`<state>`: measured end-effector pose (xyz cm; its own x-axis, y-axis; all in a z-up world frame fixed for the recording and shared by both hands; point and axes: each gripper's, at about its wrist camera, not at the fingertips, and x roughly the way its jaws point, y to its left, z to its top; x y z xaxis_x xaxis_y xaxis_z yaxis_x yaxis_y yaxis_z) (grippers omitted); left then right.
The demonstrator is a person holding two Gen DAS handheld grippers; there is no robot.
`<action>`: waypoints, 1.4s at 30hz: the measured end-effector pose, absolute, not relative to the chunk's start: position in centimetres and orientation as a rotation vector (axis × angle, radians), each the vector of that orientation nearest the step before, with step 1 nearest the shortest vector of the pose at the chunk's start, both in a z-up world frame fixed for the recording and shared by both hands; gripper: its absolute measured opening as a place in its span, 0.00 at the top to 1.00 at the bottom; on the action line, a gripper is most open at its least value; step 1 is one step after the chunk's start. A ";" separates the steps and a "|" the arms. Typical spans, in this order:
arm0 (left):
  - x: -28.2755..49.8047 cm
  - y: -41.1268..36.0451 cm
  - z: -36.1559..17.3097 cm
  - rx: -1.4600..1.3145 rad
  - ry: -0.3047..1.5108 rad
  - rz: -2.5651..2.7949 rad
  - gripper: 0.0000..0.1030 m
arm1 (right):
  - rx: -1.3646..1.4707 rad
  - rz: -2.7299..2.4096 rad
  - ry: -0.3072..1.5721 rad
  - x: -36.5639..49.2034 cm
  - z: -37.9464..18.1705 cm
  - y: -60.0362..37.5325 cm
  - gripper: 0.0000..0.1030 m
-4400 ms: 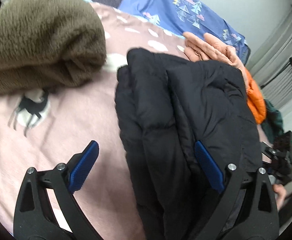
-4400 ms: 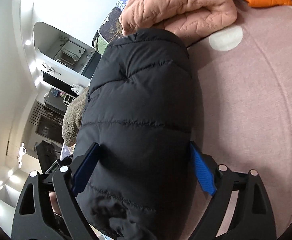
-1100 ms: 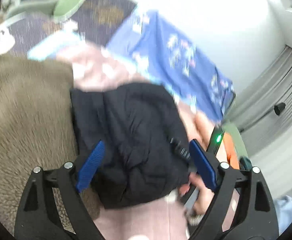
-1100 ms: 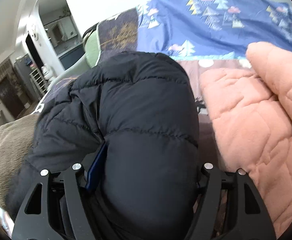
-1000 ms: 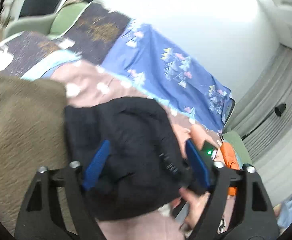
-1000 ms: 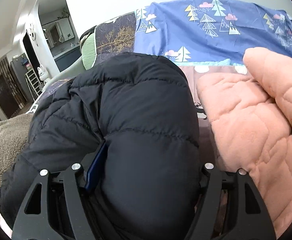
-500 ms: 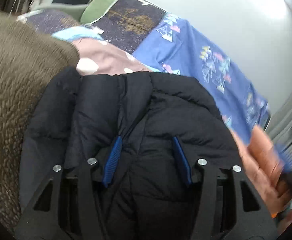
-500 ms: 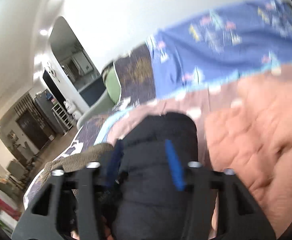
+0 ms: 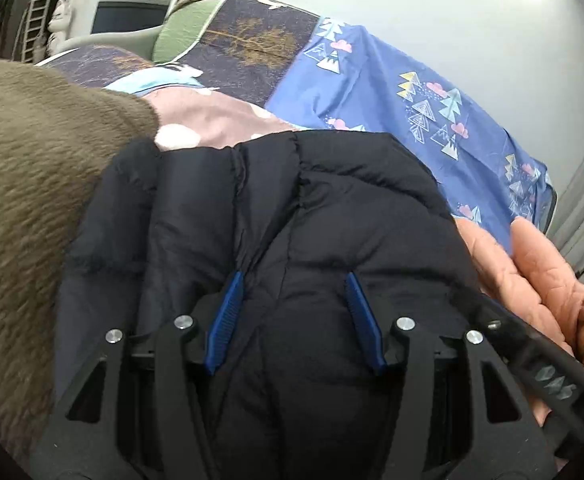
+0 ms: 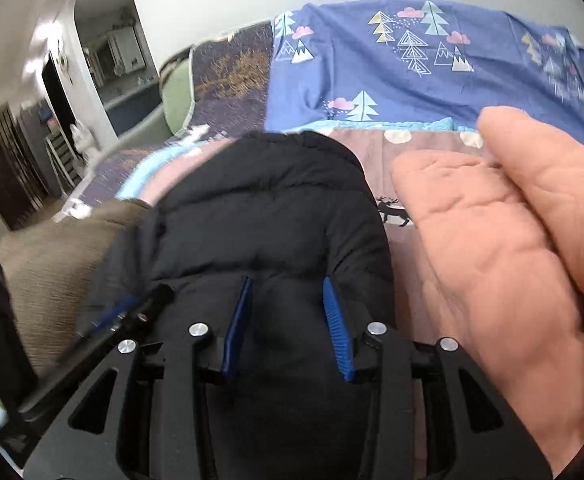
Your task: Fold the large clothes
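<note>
A folded black puffer jacket [image 9: 276, 216] fills the middle of both views, lying between a brown fleece and a peach quilted garment on the pink bed. My left gripper [image 9: 294, 284] is shut on the near edge of the jacket, its blue pads pressed into the padding. My right gripper [image 10: 286, 284] is shut on the jacket [image 10: 268, 216] too, close beside the left one. The right gripper's black frame [image 9: 532, 356] shows at the right of the left wrist view, and the left gripper's frame [image 10: 104, 328] shows blurred at the left of the right wrist view.
A brown fleece garment [image 9: 24, 184] lies to the left of the jacket. A folded peach quilted garment [image 10: 504, 264] lies to the right. A blue tree-print cover [image 10: 432, 60] and a dark tree-print pillow [image 9: 252, 40] stand at the back. A doorway into another room [image 10: 104, 60] shows far left.
Both grippers have closed from wide open onto the near edge of the jacket. The jacket has moved from the open bed into the gap between the brown fleece and the peach garment.
</note>
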<state>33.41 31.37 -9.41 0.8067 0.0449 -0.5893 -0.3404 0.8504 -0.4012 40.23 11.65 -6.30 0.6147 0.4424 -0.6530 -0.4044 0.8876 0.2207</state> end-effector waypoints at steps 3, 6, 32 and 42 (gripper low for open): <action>29.8 30.7 -7.2 -0.538 0.576 0.225 0.31 | 0.077 0.540 0.766 36.8 -3.8 10.2 0.47; 25.8 29.4 -4.5 -0.504 0.545 0.247 0.18 | 0.050 0.564 0.753 32.5 -1.4 9.5 0.26; -1.7 18.5 0.6 -0.140 0.551 0.320 0.02 | 0.062 0.524 0.647 6.5 0.3 -0.8 0.01; -3.3 17.5 1.7 -0.114 0.520 0.328 0.02 | 0.060 0.484 0.639 4.7 -0.6 -1.7 0.01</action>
